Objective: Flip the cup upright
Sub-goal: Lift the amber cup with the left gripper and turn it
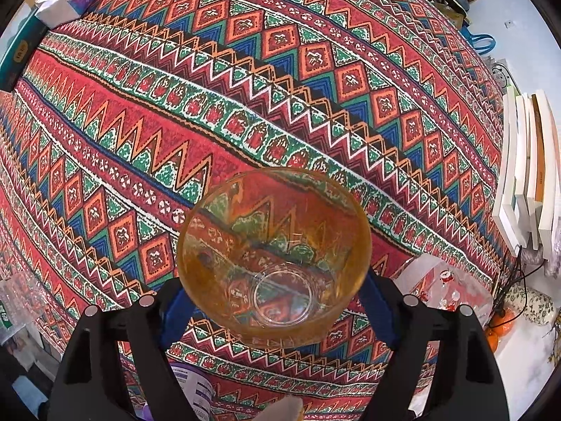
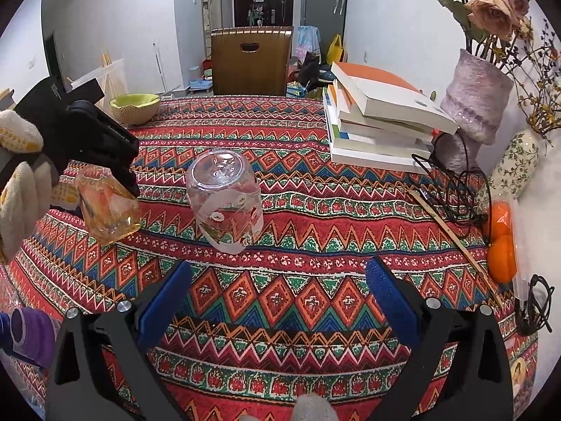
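My left gripper (image 1: 273,305) is shut on an amber glass cup (image 1: 273,256). I look into its open mouth from above, and its clear base is toward the tablecloth. In the right wrist view the same amber cup (image 2: 108,210) hangs tilted in the left gripper (image 2: 129,182) above the table's left side. A clear glass cup with flower prints (image 2: 224,203) stands upside down on the cloth, base up, in the middle. My right gripper (image 2: 280,280) is open and empty, low over the cloth, just in front of the clear cup.
The table carries a patterned red cloth (image 2: 315,245). A stack of books (image 2: 378,126), a purple vase (image 2: 473,105), cables (image 2: 452,189), oranges (image 2: 501,245) and a stick (image 2: 455,242) sit at the right. A green bowl (image 2: 135,105) and a chair (image 2: 250,59) are at the far side.
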A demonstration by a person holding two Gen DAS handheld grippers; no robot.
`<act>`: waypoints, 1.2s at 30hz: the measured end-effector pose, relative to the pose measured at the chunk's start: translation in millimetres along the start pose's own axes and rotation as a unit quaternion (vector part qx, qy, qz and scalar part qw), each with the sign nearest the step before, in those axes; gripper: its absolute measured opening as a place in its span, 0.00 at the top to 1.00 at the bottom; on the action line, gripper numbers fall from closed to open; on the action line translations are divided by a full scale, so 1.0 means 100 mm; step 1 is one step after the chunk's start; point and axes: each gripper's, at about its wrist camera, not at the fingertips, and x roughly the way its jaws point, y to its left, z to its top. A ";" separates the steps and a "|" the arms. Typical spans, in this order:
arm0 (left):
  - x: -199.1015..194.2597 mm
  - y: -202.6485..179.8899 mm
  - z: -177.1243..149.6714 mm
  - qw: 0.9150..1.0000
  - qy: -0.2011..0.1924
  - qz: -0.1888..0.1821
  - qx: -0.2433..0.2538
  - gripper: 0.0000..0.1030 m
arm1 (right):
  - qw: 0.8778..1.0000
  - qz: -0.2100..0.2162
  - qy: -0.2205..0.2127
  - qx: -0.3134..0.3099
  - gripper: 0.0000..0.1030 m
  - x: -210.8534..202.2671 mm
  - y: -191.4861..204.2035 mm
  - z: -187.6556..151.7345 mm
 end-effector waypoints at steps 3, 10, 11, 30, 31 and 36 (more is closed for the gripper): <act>-0.01 0.01 -0.02 1.000 0.001 0.000 0.003 0.23 | 1.000 -0.002 -0.003 -0.001 0.07 -0.03 0.00 0.00; 0.02 -0.02 0.10 1.000 0.010 0.009 -0.004 0.23 | 1.000 -0.006 -0.005 0.001 0.07 -0.04 -0.01 -0.01; 0.03 -0.03 0.12 1.000 0.009 0.010 -0.006 0.23 | 1.000 -0.006 -0.005 0.001 0.07 -0.04 0.00 -0.02; 0.17 -0.25 0.37 0.999 0.021 0.029 -0.020 0.18 | 1.000 -0.001 -0.014 0.011 0.07 -0.04 -0.03 -0.01; 0.19 -0.26 0.37 0.999 0.022 0.031 -0.022 0.18 | 1.000 0.000 -0.015 0.012 0.07 -0.05 -0.04 -0.01; 0.31 -0.26 0.34 0.998 0.024 0.042 -0.027 0.14 | 1.000 0.000 -0.016 0.013 0.07 -0.05 -0.04 -0.03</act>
